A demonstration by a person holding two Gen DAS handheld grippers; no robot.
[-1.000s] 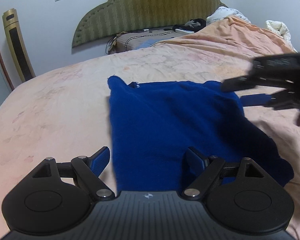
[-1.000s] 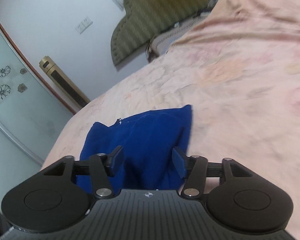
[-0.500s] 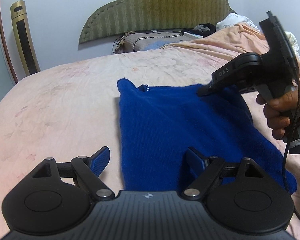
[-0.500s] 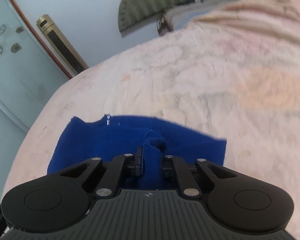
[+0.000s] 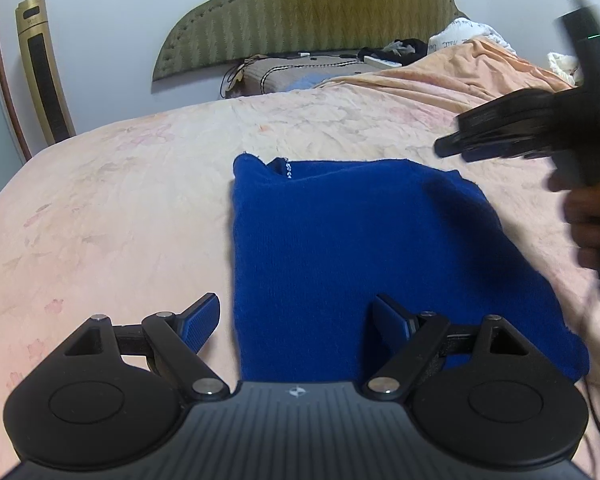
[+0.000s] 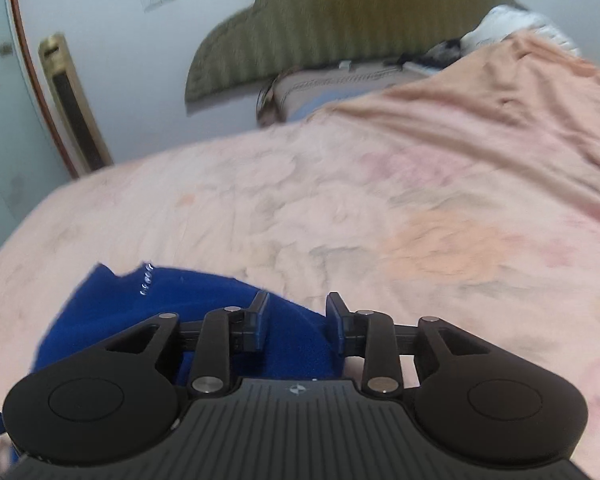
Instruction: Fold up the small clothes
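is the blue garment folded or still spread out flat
Folded. The blue garment lies on the bedspread as a compact rectangle, its left edge straight and doubled, no sleeves sticking out.

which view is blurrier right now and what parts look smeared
Right wrist view: nearly all smeared, the headboard and bedspread soft, only the right gripper crisp. Left wrist view: sharp on the blue garment and left gripper; only the other handheld gripper at right is streaked.
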